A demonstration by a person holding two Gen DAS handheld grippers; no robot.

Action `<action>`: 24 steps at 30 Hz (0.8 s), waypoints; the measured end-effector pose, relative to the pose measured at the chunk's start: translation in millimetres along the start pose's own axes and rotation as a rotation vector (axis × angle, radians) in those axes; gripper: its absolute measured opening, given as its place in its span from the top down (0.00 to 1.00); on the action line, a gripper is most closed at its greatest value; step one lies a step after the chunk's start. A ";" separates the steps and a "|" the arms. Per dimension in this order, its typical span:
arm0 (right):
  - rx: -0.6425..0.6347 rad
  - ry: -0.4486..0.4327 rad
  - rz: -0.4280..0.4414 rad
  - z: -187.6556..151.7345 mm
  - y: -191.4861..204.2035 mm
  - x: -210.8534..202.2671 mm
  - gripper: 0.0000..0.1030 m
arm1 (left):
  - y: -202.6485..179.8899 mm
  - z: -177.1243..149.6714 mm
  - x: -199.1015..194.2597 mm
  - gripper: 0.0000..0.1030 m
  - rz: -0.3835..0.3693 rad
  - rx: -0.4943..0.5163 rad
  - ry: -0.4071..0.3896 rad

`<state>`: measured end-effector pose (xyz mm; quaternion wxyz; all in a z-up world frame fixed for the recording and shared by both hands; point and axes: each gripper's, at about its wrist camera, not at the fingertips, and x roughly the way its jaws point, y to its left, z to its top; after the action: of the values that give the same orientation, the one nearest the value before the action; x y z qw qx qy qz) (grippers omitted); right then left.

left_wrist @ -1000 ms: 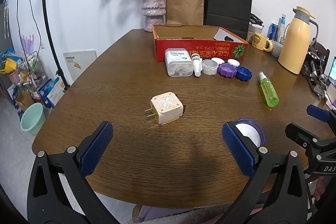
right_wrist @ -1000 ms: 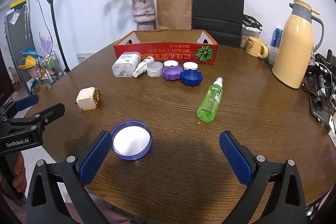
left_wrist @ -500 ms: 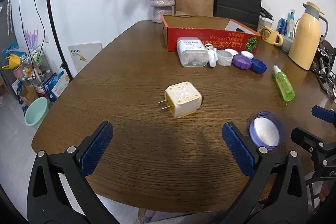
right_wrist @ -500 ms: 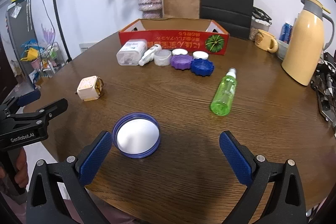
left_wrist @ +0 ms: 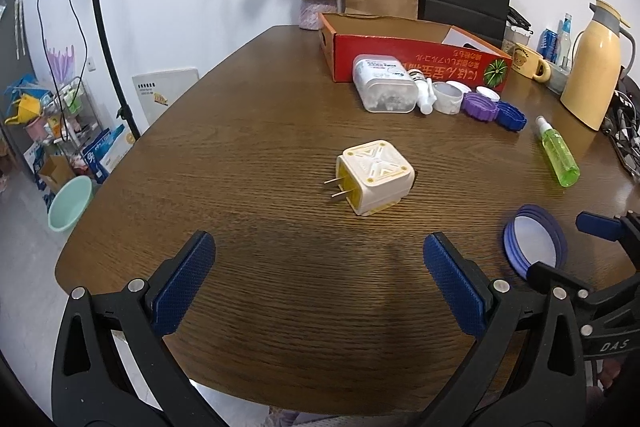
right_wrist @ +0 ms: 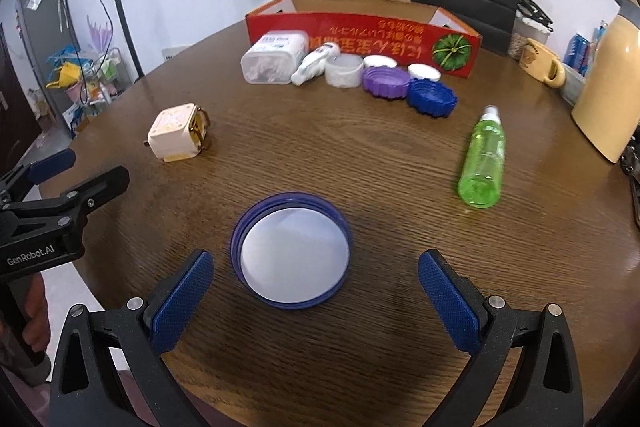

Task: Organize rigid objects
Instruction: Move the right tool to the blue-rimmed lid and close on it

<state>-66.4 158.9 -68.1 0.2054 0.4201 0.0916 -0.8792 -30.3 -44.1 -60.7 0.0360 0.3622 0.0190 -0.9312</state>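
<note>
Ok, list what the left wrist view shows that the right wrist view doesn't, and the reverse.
Left wrist only: the plug's two metal prongs and a green basin on the floor.
Right wrist only: the open blue lid's whole white inside, and a hand gripping the left gripper's handle.
Both: the cream plug adapter, green spray bottle, red box.

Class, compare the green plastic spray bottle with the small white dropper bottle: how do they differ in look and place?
The green plastic spray bottle is translucent; the small white dropper bottle is opaque. The green one looks larger. It lies alone on open table, while the white one sits wedged between the clear rectangular container and a white cap, near the red cardboard box. Both lie on their sides.
</note>
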 end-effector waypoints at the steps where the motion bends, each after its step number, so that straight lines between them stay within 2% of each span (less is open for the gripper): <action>1: -0.003 0.009 -0.004 0.4 1.2 3.5 0.00 | 0.6 0.1 1.1 0.00 -0.001 -0.002 0.001; 8: -0.006 0.044 -0.005 1.0 4.8 17.3 0.00 | 4.0 -0.3 7.3 0.00 -0.002 -0.007 0.009; 20: -0.015 0.021 0.012 2.7 4.7 19.6 0.00 | 5.5 0.1 14.9 0.00 -0.008 -0.012 0.021; 23: -0.014 0.005 0.009 4.0 2.5 17.8 0.11 | 5.3 0.9 16.7 0.00 -0.009 -0.013 0.023; 24: -0.017 -0.006 0.013 5.0 1.8 16.3 0.24 | 5.0 1.4 17.8 0.00 -0.009 -0.013 0.025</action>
<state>-78.3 151.0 -77.6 0.2150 0.4163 0.0955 -0.8783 -43.9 -50.2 -71.8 0.0338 0.3733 0.0270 -0.9267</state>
